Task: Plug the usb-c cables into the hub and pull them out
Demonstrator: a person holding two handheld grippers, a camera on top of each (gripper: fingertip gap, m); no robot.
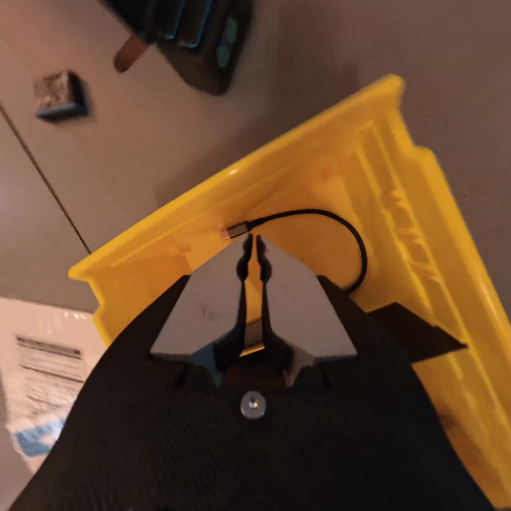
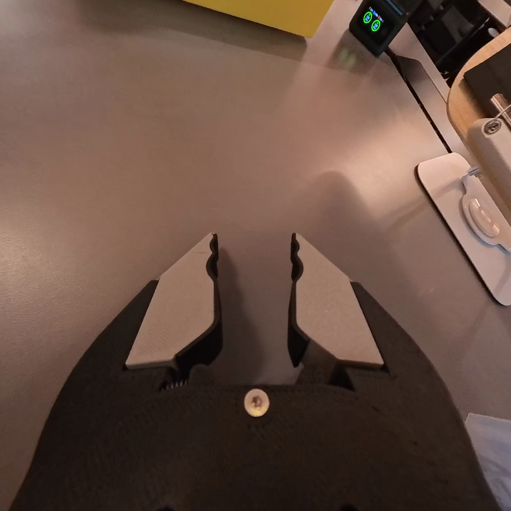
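The left claw (image 1: 253,237) is clamped on a grey metal piece (likely the hub) (image 1: 252,336) over the yellow tray (image 1: 304,182), its black cable (image 1: 356,240) looping ahead. The right claw (image 2: 254,235) gapes empty above the tabletop (image 2: 166,138); no writing is legible.

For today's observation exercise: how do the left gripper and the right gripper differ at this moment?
The left gripper is nearly shut, gripping a grey metal piece low between its fingers; the right gripper is open and empty. The left hangs over the yellow tray, the right over bare table. Both have grey pads on black bodies.
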